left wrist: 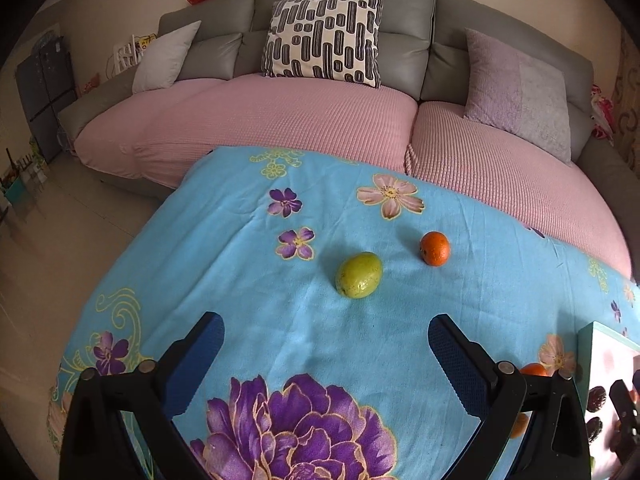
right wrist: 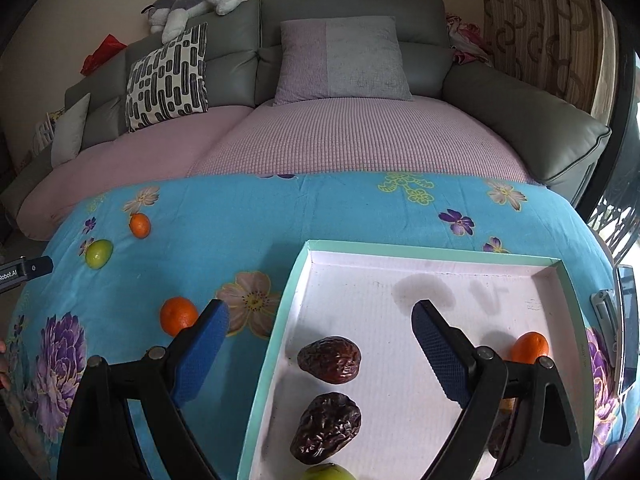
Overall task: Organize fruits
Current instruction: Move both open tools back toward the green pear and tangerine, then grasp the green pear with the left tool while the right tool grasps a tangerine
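Observation:
A green fruit (left wrist: 359, 275) and an orange (left wrist: 435, 248) lie on the blue flowered cloth, ahead of my open left gripper (left wrist: 326, 334), which holds nothing. In the right wrist view the same green fruit (right wrist: 99, 253) and orange (right wrist: 140, 225) sit far left, and a second orange (right wrist: 177, 315) lies just left of the tray. My right gripper (right wrist: 320, 318) is open and empty, straddling the left wall of the teal-rimmed white tray (right wrist: 298, 276). Inside the tray lie two dark wrinkled dates (right wrist: 330, 359), an orange (right wrist: 530, 347) and a green fruit (right wrist: 328, 472) at the bottom edge.
The blue flowered cloth (left wrist: 224, 264) covers the table. A grey sofa with pink seat covers (left wrist: 280, 120) and several cushions stands right behind it. The tray corner (left wrist: 600, 344) shows at the right of the left wrist view. A phone-like object (right wrist: 622, 320) lies right of the tray.

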Demonstrator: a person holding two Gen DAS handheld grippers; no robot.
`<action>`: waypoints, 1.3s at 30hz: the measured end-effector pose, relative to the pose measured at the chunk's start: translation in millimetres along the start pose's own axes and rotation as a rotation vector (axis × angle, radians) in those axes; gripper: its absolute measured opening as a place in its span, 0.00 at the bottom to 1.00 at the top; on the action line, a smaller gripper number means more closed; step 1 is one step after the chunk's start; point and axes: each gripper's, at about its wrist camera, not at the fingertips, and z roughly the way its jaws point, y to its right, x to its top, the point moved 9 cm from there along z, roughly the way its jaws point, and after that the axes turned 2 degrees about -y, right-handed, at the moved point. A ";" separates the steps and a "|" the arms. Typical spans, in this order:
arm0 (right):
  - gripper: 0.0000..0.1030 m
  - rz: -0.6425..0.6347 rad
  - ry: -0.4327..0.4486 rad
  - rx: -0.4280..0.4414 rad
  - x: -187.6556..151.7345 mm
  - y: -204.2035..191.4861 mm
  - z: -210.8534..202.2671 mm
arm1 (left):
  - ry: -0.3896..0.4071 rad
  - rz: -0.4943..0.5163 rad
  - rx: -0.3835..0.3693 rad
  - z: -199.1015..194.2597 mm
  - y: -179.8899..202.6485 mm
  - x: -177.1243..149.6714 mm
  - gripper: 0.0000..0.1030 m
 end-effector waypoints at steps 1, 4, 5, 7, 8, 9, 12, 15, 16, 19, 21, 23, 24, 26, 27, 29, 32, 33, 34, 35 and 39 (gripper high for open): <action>0.90 -0.012 0.003 0.011 0.6 -8.1 0.3 | 0.005 0.010 0.000 1.6 0.4 3.5 1.00; 0.90 -0.038 0.000 0.042 1.3 -29.4 4.0 | 0.021 0.011 -0.002 6.7 -1.9 13.7 1.00; 0.90 -0.046 -0.004 0.053 1.7 -36.7 6.1 | 0.025 0.013 -0.009 9.0 -2.3 17.1 1.00; 0.90 -0.059 -0.015 0.078 3.1 -52.2 10.7 | 0.044 0.017 -0.007 12.6 -4.6 24.2 1.00; 0.90 -0.067 -0.020 0.090 3.9 -59.6 13.4 | 0.060 0.018 -0.002 14.0 -6.0 27.6 1.00; 0.90 -0.075 -0.024 0.099 5.0 -66.7 16.1 | 0.070 0.021 -0.001 16.3 -6.9 29.8 1.00; 0.89 -0.116 -0.029 0.109 8.3 -87.4 21.6 | 0.055 0.033 -0.011 30.0 -5.4 29.9 1.00; 0.89 -0.145 -0.041 0.116 9.3 -103.3 30.4 | 0.017 0.035 -0.029 48.6 -0.5 25.5 1.00; 0.89 -0.149 -0.048 0.118 8.8 -107.2 33.7 | 0.009 0.041 -0.035 54.9 1.6 24.3 1.00; 0.89 -0.164 -0.078 0.124 4.6 -116.3 46.8 | -0.015 0.067 -0.037 74.2 8.2 18.7 0.89; 0.86 -0.174 -0.101 0.127 -0.5 -121.1 56.2 | -0.031 0.077 -0.029 86.0 10.2 14.7 0.85; 0.78 -0.183 -0.125 0.131 -6.4 -125.0 65.0 | -0.041 0.083 -0.038 93.5 12.1 10.4 0.78; 0.75 -0.187 -0.137 0.129 -9.4 -125.7 69.1 | -0.046 0.085 -0.042 96.4 13.2 8.9 0.71; 0.74 -0.188 -0.155 0.131 -14.3 -126.5 75.8 | -0.054 0.088 -0.048 99.9 15.8 7.3 0.66; 0.71 -0.187 -0.164 0.134 -16.5 -126.7 78.2 | -0.056 0.089 -0.053 100.0 17.1 6.9 0.64; 0.64 -0.187 -0.176 0.138 -20.3 -127.6 81.7 | -0.054 0.095 -0.061 99.6 20.8 5.7 0.58; 0.62 -0.190 -0.188 0.130 -22.8 -126.6 84.2 | -0.055 0.103 -0.094 97.3 27.6 5.5 0.40; 0.62 -0.188 -0.193 0.126 -23.5 -125.8 85.0 | -0.057 0.108 -0.087 96.6 28.2 5.2 0.40; 0.59 -0.186 -0.196 0.126 -24.3 -125.3 85.8 | -0.060 0.115 -0.085 96.1 29.8 5.2 0.40; 0.58 -0.183 -0.200 0.128 -25.0 -124.8 86.5 | -0.059 0.122 -0.084 95.3 30.8 4.9 0.40; 0.42 -0.180 -0.202 0.132 -26.1 -123.8 85.5 | -0.062 0.118 -0.096 90.1 31.6 4.6 0.40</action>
